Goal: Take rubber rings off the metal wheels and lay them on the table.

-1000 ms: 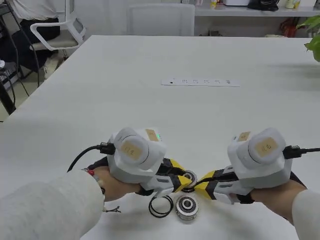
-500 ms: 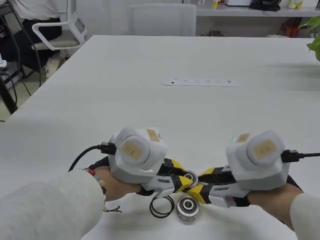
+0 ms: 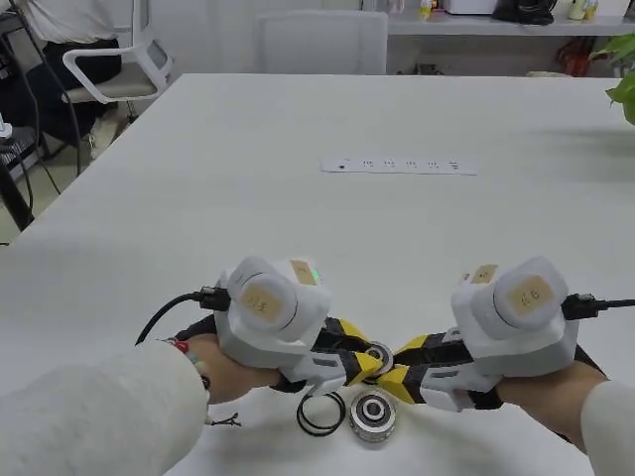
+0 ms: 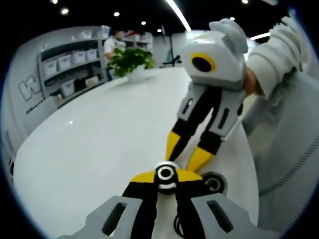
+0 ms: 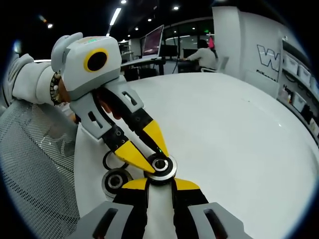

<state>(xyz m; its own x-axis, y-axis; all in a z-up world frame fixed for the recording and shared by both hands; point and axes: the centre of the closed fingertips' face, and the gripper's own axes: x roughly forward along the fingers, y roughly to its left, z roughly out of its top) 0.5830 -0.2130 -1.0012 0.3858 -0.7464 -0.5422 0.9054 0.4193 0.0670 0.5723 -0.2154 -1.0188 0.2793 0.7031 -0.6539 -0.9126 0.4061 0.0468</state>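
Just above the table's near edge, a small metal wheel is held up between my two grippers. My left gripper comes in from the left and is shut on the wheel. My right gripper meets it from the right, jaws closed on the wheel's edge; I cannot tell whether they pinch rubber or metal. On the table below lie a second metal wheel and black rubber rings.
The white table stretches far ahead, with a flat white power strip in its middle. Chairs stand at the far edge and a potted plant at the far right. A black cable trails from my left gripper.
Both grippers stay on the held wheel. The right gripper dipped slightly left and came back. The wheel and rings on the table have not moved.
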